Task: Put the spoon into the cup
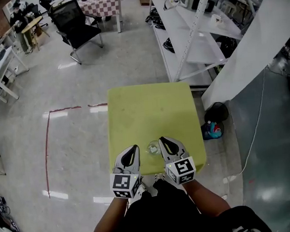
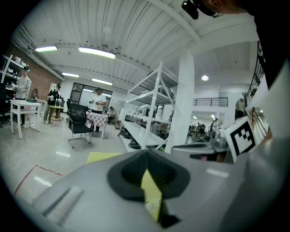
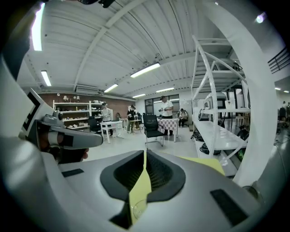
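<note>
A small clear glass cup [image 1: 152,148] stands near the front edge of the yellow-green table [image 1: 149,112]. My left gripper [image 1: 133,150] rests just left of the cup and my right gripper [image 1: 163,141] just right of it, both over the table's front edge. In the left gripper view the left gripper [image 2: 146,154] has its jaws meeting at the tips with nothing between them. The right gripper [image 3: 145,152] looks the same in its own view, and the cup's rim [image 3: 137,210] shows through the slit below the tips. I see no spoon in any view.
White shelving [image 1: 194,35] and a white pillar [image 1: 259,45] stand right of and behind the table. A black object [image 1: 217,111] and a blue and red item [image 1: 213,129] lie on the floor at the table's right. An office chair [image 1: 76,23] stands far back left, with red floor tape [image 1: 48,144] to the left.
</note>
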`<state>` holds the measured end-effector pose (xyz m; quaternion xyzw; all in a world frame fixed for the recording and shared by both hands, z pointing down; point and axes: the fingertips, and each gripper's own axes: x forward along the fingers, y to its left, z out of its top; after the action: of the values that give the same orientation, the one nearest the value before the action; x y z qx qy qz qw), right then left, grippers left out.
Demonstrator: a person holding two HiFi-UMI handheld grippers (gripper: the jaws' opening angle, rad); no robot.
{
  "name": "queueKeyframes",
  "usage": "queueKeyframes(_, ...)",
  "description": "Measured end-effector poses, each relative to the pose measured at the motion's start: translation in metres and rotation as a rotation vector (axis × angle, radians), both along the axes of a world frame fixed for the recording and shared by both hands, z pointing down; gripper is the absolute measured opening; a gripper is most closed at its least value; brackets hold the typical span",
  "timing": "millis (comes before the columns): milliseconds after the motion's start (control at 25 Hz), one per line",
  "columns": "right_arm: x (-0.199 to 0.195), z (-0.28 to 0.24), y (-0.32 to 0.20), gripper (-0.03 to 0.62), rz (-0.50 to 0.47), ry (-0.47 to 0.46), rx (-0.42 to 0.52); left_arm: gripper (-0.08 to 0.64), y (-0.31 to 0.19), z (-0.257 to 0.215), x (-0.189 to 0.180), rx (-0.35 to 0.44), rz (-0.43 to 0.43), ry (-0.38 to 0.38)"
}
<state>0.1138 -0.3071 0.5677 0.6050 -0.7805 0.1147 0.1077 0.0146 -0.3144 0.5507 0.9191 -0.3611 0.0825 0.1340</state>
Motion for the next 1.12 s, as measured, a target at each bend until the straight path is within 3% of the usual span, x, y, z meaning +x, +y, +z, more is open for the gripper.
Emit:
queueKeyframes(360, -0.006, -0.059, 0.001, 0.006, -0.001, 0.014, 0.142, 0.005, 0.003, -0.023, 0.003, 0.048, 0.001, 0.024)
queueKeyframes(1120, -0.022, -0.066, 0.003, 0.006, 0.003, 0.064, 0.197, 0.005, -0.003, -0.027, -0.009, 0.075, 0.006, 0.044)
